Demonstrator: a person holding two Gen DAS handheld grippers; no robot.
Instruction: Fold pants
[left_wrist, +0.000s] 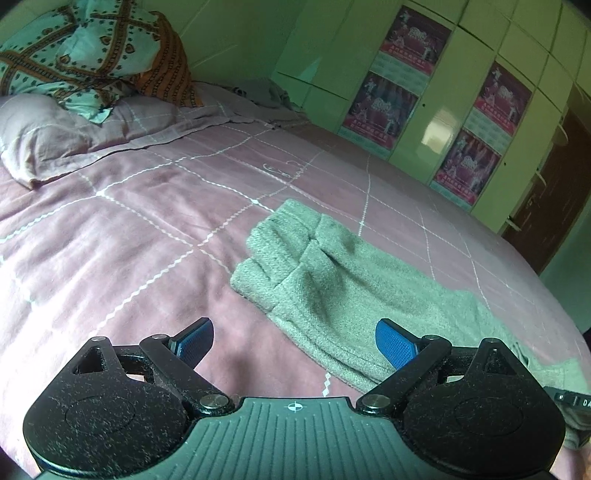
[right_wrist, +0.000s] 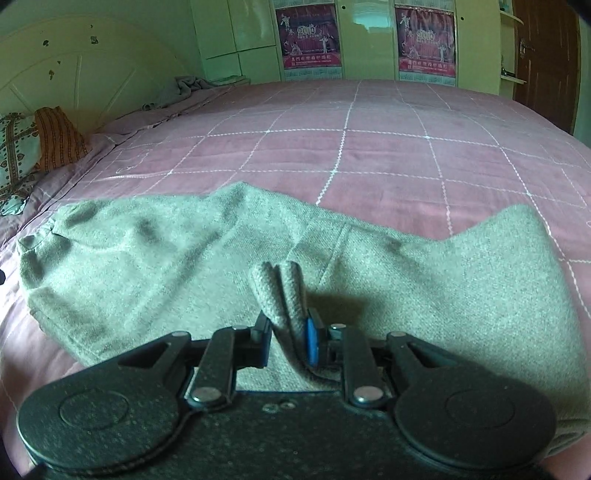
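Grey-green knit pants lie flat on the pink checked bedspread, legs together, cuffs pointing toward the pillows. My left gripper is open and empty, hovering just above the bed by the near edge of the legs, one blue pad over the fabric. In the right wrist view the pants spread across the bed. My right gripper is shut on a pinched fold of the pants' near edge, which stands up between the pads.
Pillows and a patterned turquoise cushion lie at the head of the bed by the headboard. Green wardrobes with posters line the far side. A brown door is at the right.
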